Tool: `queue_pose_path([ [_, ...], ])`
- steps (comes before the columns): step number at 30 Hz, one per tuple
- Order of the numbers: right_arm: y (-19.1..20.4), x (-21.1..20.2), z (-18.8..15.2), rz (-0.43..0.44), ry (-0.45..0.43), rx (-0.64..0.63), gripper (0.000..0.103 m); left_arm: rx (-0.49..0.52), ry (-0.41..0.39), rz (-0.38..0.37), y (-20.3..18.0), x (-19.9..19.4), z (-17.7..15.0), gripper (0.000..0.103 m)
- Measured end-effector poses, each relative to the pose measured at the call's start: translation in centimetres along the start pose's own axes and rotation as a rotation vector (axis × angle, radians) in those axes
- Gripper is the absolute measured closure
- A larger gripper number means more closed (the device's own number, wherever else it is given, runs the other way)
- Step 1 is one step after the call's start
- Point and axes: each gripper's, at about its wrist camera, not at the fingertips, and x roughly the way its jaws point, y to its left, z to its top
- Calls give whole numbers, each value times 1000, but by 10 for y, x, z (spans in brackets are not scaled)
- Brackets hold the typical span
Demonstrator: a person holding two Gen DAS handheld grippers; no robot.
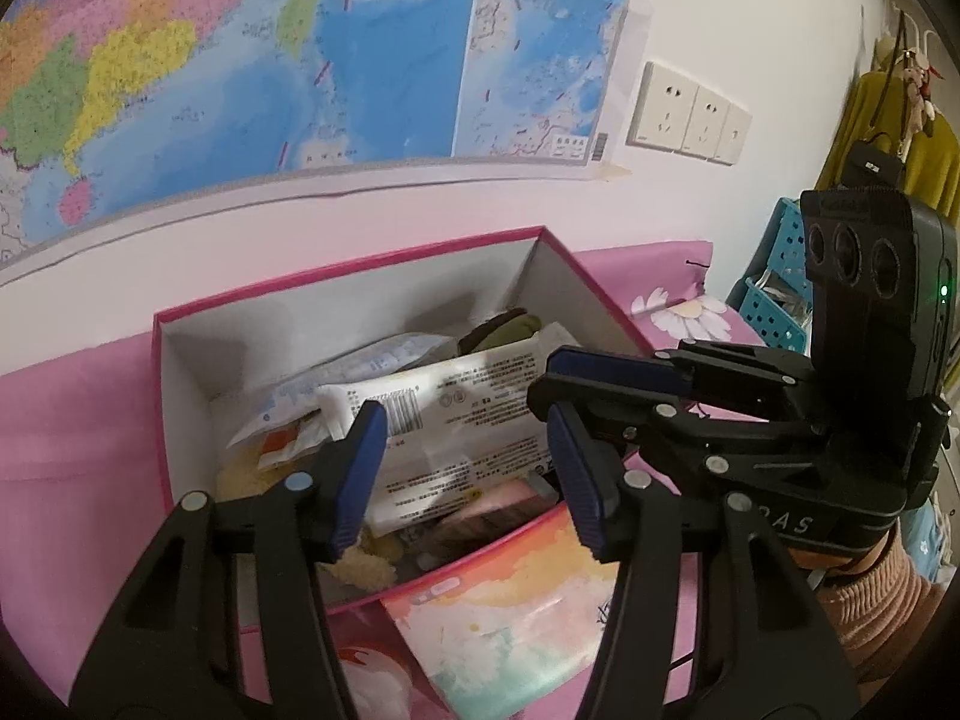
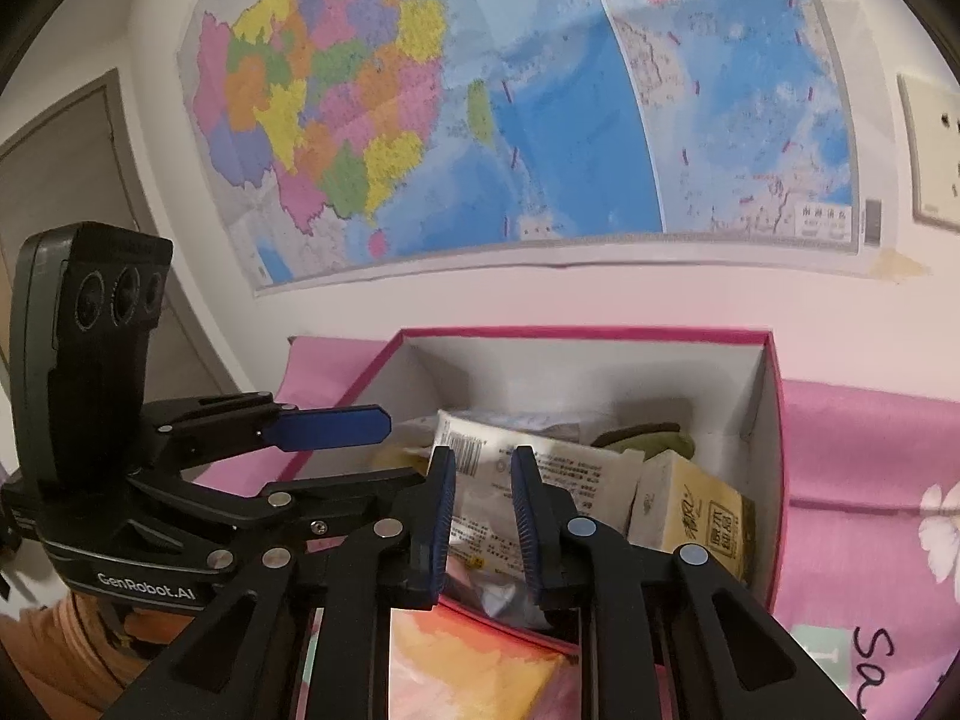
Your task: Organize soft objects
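A pink-rimmed cardboard box (image 1: pixel 180 396) stands on the pink bedsheet against the wall, also seen in the right wrist view (image 2: pixel 774 438). It holds a white printed soft pack (image 1: pixel 474 396) (image 2: pixel 576 474), a tissue pack (image 2: pixel 690 516), a green cloth (image 1: pixel 510 327) (image 2: pixel 648 441), a yellow fluffy item (image 1: pixel 360 564) and other packets. My left gripper (image 1: pixel 468 480) is open and empty above the box's near side. My right gripper (image 2: pixel 480 516) has its fingers a small gap apart, empty, above the box; it also shows in the left wrist view (image 1: pixel 558 390).
A pastel-covered flat pack (image 1: pixel 516 618) leans at the box's front wall. A large map (image 1: pixel 300 60) hangs on the wall behind. Wall sockets (image 1: pixel 690 114) and a blue basket (image 1: pixel 774 294) lie to the right. The flowered sheet (image 2: pixel 870 480) extends rightward.
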Motion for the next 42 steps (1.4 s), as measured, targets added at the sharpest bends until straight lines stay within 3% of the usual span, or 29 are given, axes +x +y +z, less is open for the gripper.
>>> queue_pose_path([
  [10, -4, -16, -10, -17, -5, 39, 79, -5, -42, 32, -2, -18, -14, 42],
  [14, 3, -34, -20, -36, -27, 25, 59, -1, -90, 68, -7, -39, -24, 32],
  [16, 10, -46, -28, -65, -43, 8, 51, -2, -131, 101, -11, -54, -32, 16],
  [18, 17, -56, -35, -92, -57, -11, 34, -10, -175, 126, -12, -68, -42, 7],
  [19, 22, -60, -39, -109, -64, -23, 31, -15, -194, 140, -11, -75, -47, 1],
  [22, 35, -74, -55, -170, -86, -67, 16, -23, -226, 190, -10, -91, -65, 1],
  [31, 60, -79, -104, -233, -49, -82, 9, -132, -140, 275, -2, -89, -116, 1],
  [42, 77, -82, -124, -226, -33, -77, 9, -144, -114, 311, -19, -88, -145, 1],
])
